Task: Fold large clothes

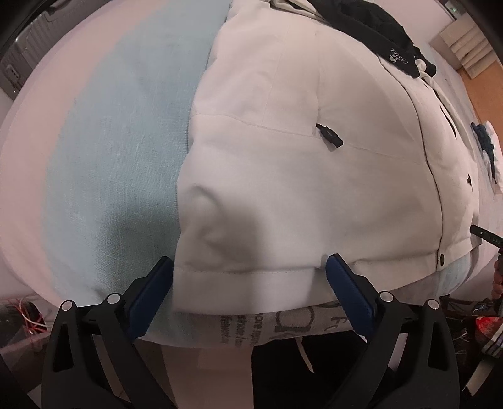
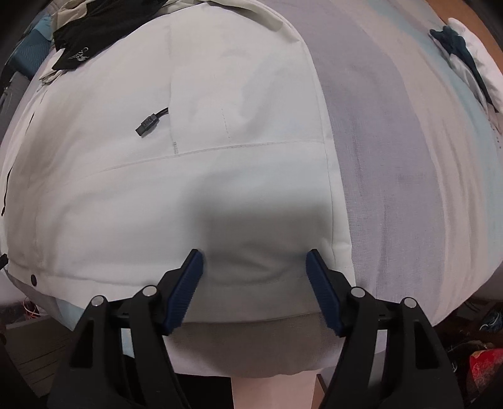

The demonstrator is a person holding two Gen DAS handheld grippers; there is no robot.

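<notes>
jacket: white padded jacket [image 1: 283, 163] is lying spread flat on the bed, front up, hem toward both cameras, collar end at the far side
placket: centre front is running down the right of the left wrist view, dark snap [image 1: 441, 259] sitting near the hem
zip pulls: black pull [image 1: 330, 135] is lying on the left chest panel; matching pull [image 2: 151, 121] is showing in the right wrist view
left gripper [image 1: 250, 267]: jaws are standing wide apart, straddling the hem near its left corner; nothing clamped between the blue pads [image 1: 147, 302]
right gripper [image 2: 254, 261]: jaws are spread wide over the hem near the right side seam; fabric is bulging up between them, not pinched
black garment [image 1: 377, 28]: lying across the jacket's collar end, white lettering showing
bedsheet [image 1: 103, 163]: pale blue and pink-white bands, extending past the jacket on both sides
blue-and-white cloth [image 2: 465, 59]: bunched on the sheet, well apart from the jacket
suitcase [image 1: 19, 53]: grey, standing beyond the bed's far left edge
</notes>
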